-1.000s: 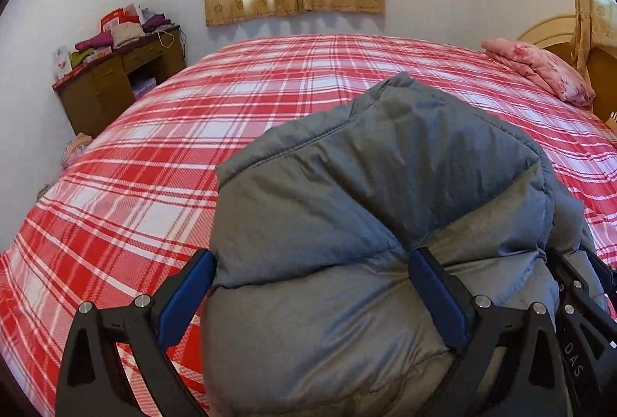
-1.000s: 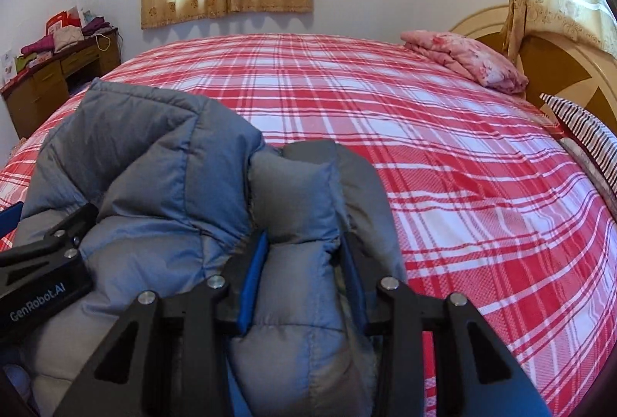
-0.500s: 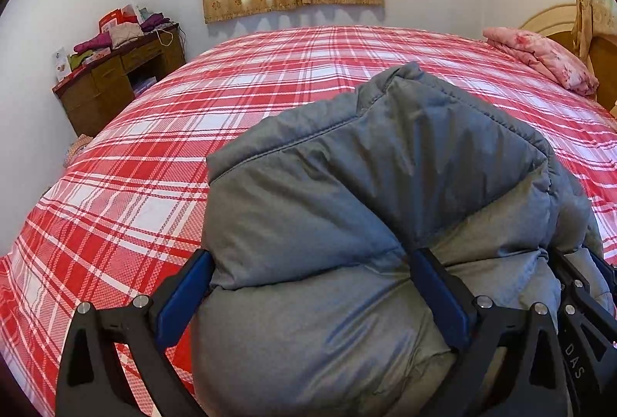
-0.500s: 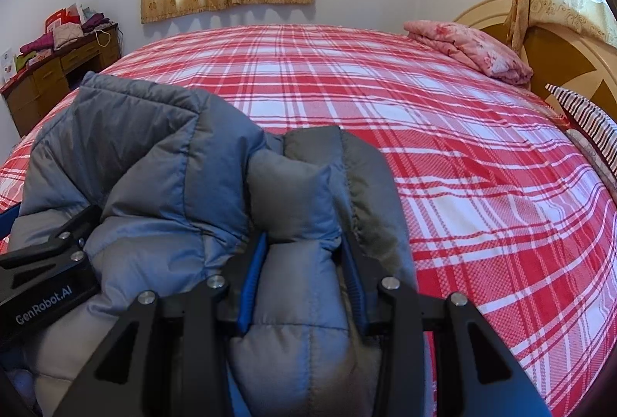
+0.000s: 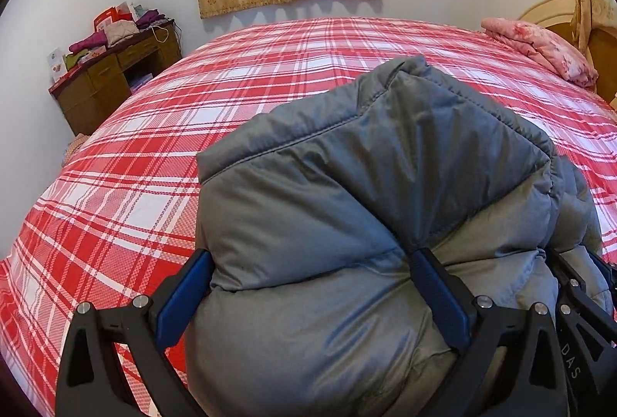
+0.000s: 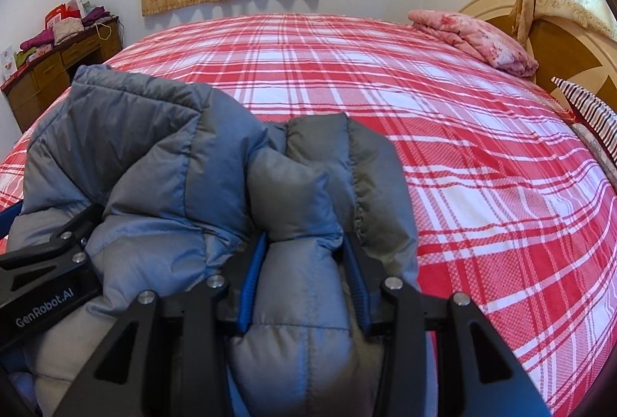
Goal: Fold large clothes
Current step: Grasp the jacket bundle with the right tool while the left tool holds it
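Observation:
A bulky grey quilted puffer jacket (image 5: 366, 185) is bunched up and held above the red plaid bed (image 5: 193, 108). My left gripper (image 5: 312, 286) is shut on a thick fold of it, the blue pads wide apart around the padding. My right gripper (image 6: 304, 266) is shut on a narrower fold of the same jacket (image 6: 154, 155). The two grippers are side by side: the left one's black body (image 6: 42, 286) shows at the left of the right wrist view, and the right one's body (image 5: 578, 301) at the right of the left wrist view.
The red plaid bed (image 6: 443, 108) fills both views. A folded pink quilt (image 6: 474, 39) lies by the wooden headboard (image 6: 559, 43). A striped pillow (image 6: 590, 112) is at the right edge. A wooden desk (image 5: 108, 78) piled with clothes stands at the far left wall.
Both grippers have moved forward over the bed with the jacket still held; the jacket bundle sits a little lower in both views. The grips are unchanged.

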`<state>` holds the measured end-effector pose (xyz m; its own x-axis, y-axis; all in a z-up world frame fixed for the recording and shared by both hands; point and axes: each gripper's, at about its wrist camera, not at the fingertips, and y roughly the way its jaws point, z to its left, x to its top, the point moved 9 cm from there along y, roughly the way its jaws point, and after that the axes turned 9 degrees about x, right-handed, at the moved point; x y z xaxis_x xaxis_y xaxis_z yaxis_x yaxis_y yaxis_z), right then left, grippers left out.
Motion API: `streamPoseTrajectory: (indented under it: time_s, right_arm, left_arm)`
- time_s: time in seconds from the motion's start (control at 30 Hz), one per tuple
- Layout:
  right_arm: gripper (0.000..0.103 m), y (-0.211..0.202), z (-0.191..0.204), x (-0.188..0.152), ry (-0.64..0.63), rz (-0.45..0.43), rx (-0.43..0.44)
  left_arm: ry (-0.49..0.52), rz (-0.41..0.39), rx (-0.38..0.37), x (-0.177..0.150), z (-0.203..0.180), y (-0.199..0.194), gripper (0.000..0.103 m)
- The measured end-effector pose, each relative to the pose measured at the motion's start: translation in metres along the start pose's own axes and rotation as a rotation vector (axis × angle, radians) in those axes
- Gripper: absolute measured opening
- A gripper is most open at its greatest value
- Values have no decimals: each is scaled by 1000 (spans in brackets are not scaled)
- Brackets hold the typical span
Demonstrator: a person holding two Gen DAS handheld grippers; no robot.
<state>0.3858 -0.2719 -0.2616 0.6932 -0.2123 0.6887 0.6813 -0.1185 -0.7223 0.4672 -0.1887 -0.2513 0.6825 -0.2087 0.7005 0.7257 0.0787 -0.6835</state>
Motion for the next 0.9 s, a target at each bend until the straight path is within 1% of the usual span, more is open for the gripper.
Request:
streamPoseTrajectory:
  time_s: [0.27,0.9]
  right_arm:
    - [44,4,1,0,1,14,3]
    - [45,7,2,-2,3,23,12]
  left_arm:
    - [13,5,11,-1,-2,3,102]
    - [16,7,10,-1,-2,3,102]
